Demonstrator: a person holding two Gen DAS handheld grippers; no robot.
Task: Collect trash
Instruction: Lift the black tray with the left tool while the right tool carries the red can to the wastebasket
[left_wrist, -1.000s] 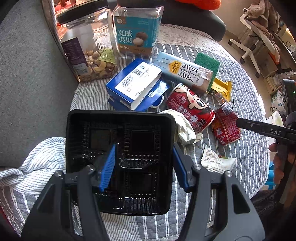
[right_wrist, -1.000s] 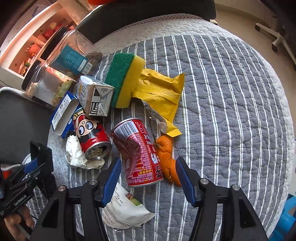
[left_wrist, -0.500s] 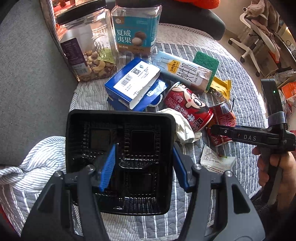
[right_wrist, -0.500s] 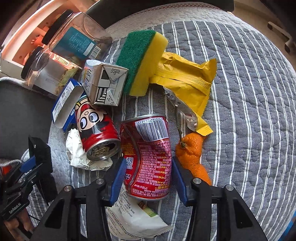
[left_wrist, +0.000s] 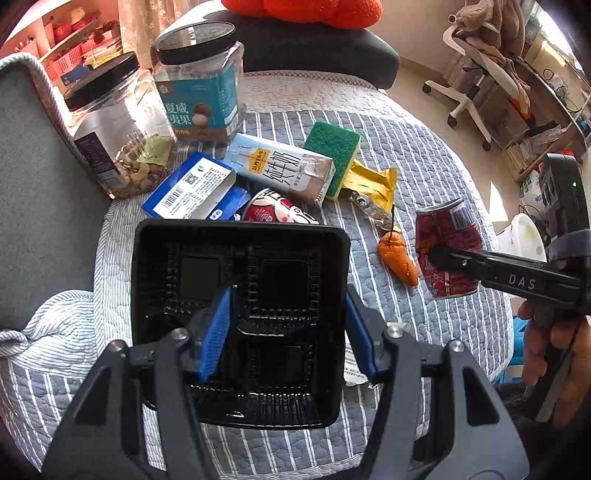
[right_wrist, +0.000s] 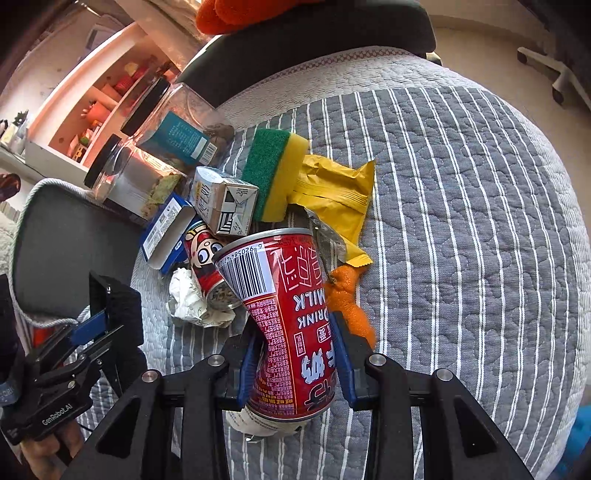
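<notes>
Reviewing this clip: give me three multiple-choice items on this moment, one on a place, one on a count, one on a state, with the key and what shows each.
1. Where does the green-and-yellow sponge lie?
A. inside the black tray
B. on the striped cover, against the yellow wrapper
C. on top of a jar

2. How many black-lidded jars stand at the far edge of the striped cover?
A. one
B. two
C. four

3. What is between the right gripper's pads?
A. the dented red can
B. the orange peel
C. nothing

Key: 1 B, the sponge rests on the cover with the yellow wrapper at its side. 2 B, two black-lidded jars stand side by side. 3 A, the jaws are closing on the dented red can, lifted off the cover, while the left gripper holds the black tray.
</notes>
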